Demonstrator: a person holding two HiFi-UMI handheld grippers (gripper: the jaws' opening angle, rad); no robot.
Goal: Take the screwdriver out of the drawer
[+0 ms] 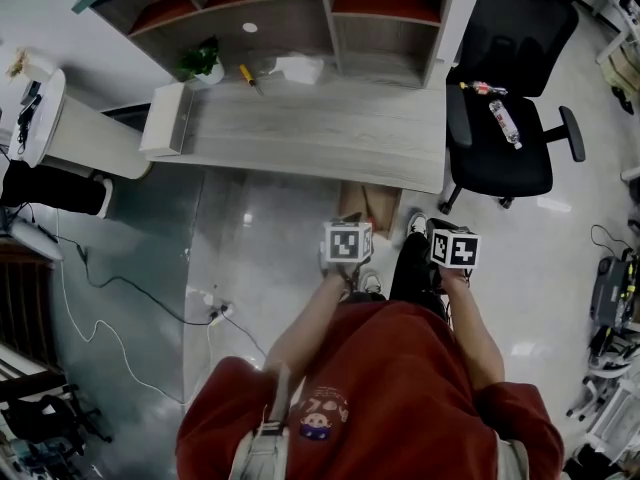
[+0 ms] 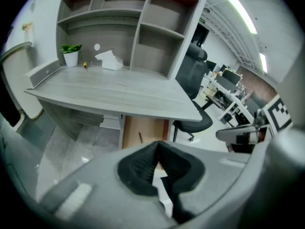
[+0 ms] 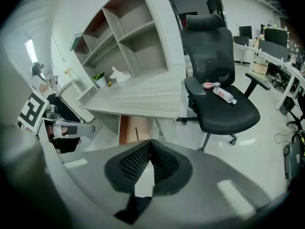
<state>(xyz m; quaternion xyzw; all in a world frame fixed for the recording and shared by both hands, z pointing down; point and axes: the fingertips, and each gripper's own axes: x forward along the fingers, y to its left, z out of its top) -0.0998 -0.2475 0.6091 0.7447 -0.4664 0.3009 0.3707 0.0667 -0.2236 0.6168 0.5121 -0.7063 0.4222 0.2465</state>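
Left gripper view — the left gripper is seen closed and empty, as is the right gripper, before the open drawer.

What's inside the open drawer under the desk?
One thin dark item, likely the screwdriver, lies on the wooden drawer floor. The near part is covered by the left tool; the back sits under the desk.

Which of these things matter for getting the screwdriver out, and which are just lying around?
For the job: open drawer, thin dark tool inside it (probably the screwdriver), left gripper, right gripper, both shut and empty.
Just lying about: potted plant, tissue box, office chair, two bottles on its seat.
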